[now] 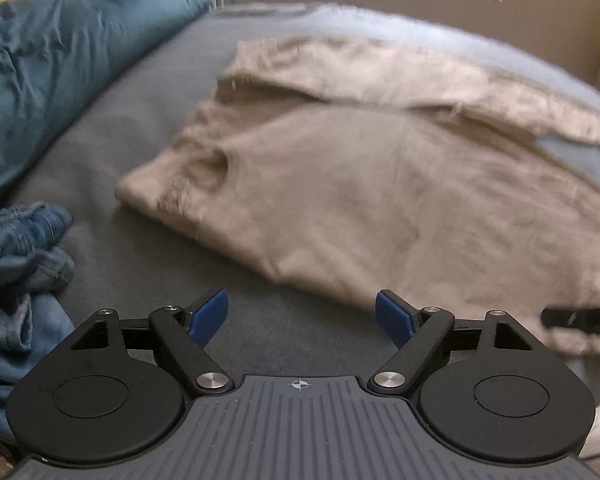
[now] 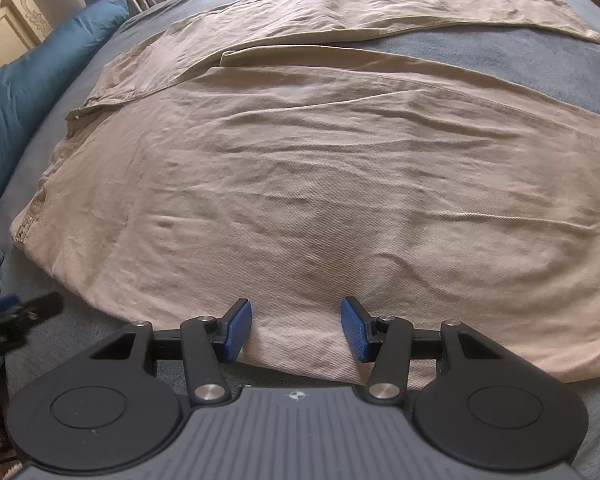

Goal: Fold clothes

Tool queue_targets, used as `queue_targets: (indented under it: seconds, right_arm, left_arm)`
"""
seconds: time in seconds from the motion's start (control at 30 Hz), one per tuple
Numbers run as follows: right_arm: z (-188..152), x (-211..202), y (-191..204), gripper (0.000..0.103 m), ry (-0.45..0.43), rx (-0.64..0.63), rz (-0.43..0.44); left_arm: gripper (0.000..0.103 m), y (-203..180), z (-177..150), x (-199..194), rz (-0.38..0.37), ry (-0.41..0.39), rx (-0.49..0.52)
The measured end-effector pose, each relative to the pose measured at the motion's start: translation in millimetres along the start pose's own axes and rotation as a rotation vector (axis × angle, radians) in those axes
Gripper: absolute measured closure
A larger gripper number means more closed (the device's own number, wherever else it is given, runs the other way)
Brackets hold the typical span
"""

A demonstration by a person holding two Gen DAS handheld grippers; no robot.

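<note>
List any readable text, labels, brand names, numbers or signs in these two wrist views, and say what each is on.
No readable text in either view.
Left tool: only a small crosshair mark on its grey ribbed body, no letters.
Right tool: the same kind of small round mark, too small to read.
Beige trousers: a patterned strip at the waistband edge, no legible label.
Blue jeans: blurred, no tag visible.

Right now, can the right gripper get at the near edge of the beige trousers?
Probably yes. The right gripper is open and sits right over the near edge of the beige trousers, which lie flat on the bed with nothing lying between.
</note>
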State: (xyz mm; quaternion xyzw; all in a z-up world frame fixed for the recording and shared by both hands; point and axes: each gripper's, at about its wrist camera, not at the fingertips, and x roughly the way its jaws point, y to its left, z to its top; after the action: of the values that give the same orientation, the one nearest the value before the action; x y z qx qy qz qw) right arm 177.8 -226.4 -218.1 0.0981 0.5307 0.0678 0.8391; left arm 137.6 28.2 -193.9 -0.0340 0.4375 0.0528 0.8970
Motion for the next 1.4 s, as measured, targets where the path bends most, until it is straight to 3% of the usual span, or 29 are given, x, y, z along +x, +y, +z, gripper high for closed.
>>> queue_targets:
  seconds: [0.37, 0.57, 0.7, 0.83, 0.93, 1.1, 1.27, 1.4]
  right_arm:
    - [0, 0, 0, 0.049, 0.006, -0.028, -0.001]
    - [5, 5, 5, 0.038, 0.040, -0.049, 0.005]
    - [9, 9, 10, 0.031, 0.069, -0.070, 0.005]
    - [17, 12, 22, 0.031, 0.153, -0.158, -0.042]
    - [34, 7, 15, 0.032, 0.208, -0.135, -0.072]
    - [83, -5, -17, 0.032, 0.199, -0.047, -0.102]
    - [126, -23, -56, 0.034, 0.138, 0.060, -0.160]
    - [167, -28, -80, 0.037, 0.013, 0.073, -0.177]
  left_arm:
    - [0.021, -15, 57, 48, -0.061, -0.099, -0.052]
    - [0.026, 17, 51, 82, -0.005, 0.031, -0.145]
    - [0.025, 24, 53, 76, -0.010, 0.078, -0.152]
    - [0.025, 20, 63, 76, 0.009, 0.154, -0.112]
    - [0.024, 20, 77, 69, 0.025, 0.166, -0.096]
    - [0.024, 20, 106, 67, 0.040, 0.156, -0.096]
    - [0.024, 9, 135, 75, 0.054, 0.162, -0.070]
    - [0.024, -11, 157, 94, 0.058, 0.139, -0.018]
